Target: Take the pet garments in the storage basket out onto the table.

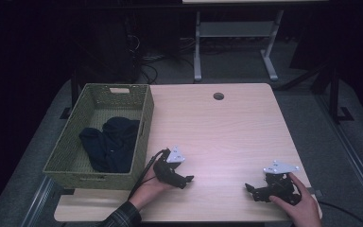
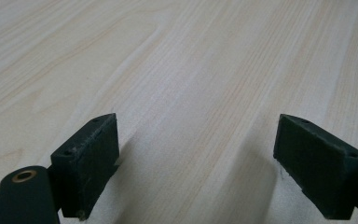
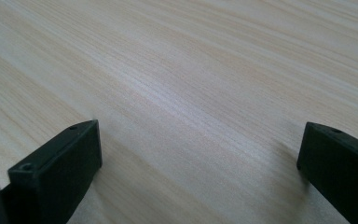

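Two grippers rest low over the near part of the wooden table (image 1: pixel 227 127), one in each of the person's hands. The left gripper (image 1: pixel 187 179) points its jaws toward the right gripper (image 1: pixel 249 188), and the right one points back at it, so the two sets of jaws face each other across a bare stretch of tabletop, well apart. In the left gripper view the jaws stand wide open with nothing but pale wood grain between them, their pads (image 2: pixel 91 158) just above the surface and casting soft shadows on it. In the right gripper view the jaws are likewise spread wide and hold nothing, with only wood between and ahead of them.

Behind the left gripper, on the side away from its jaw tips, a green woven basket (image 1: pixel 144 137) sits at the table's left edge, just beside that hand. Dark clothing (image 1: pixel 111 142) lies bunched inside the basket, on its floor, well clear of both sets of jaws. Farther ahead of both grippers, near the table's far edge, a round cable hole (image 1: pixel 218 96) opens in the wood.
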Demonstrator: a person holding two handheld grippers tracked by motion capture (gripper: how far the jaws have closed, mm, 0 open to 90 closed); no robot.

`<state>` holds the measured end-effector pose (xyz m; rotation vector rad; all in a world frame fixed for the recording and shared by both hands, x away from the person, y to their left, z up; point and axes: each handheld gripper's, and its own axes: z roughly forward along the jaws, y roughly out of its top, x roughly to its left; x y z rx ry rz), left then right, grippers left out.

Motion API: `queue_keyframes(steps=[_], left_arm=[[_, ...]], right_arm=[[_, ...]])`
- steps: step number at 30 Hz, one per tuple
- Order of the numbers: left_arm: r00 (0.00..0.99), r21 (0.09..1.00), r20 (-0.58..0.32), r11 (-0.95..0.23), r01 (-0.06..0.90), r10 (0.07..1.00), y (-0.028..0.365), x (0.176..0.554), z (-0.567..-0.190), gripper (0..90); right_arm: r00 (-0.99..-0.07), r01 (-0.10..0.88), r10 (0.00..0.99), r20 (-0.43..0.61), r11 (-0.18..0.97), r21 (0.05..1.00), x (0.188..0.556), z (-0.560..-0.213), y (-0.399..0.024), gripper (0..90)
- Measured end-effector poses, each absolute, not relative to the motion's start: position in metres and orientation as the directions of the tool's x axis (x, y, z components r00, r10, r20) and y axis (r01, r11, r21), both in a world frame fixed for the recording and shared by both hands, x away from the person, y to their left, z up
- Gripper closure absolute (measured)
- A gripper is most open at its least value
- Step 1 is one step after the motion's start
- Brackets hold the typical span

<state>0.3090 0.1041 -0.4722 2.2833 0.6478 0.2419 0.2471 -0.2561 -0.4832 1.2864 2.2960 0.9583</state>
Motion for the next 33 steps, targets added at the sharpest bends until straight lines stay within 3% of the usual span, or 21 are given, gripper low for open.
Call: queue_keyframes(steps=[33], left_arm=[[0.855,0.714,-0.025,-0.589,0.378,0.518,0.109,0.312,-0.458,13.7]], right_arm=[[-0.534,0.616,0.845,0.031,0.364,0.698,0.247,-0.483,-0.256,0.0]])
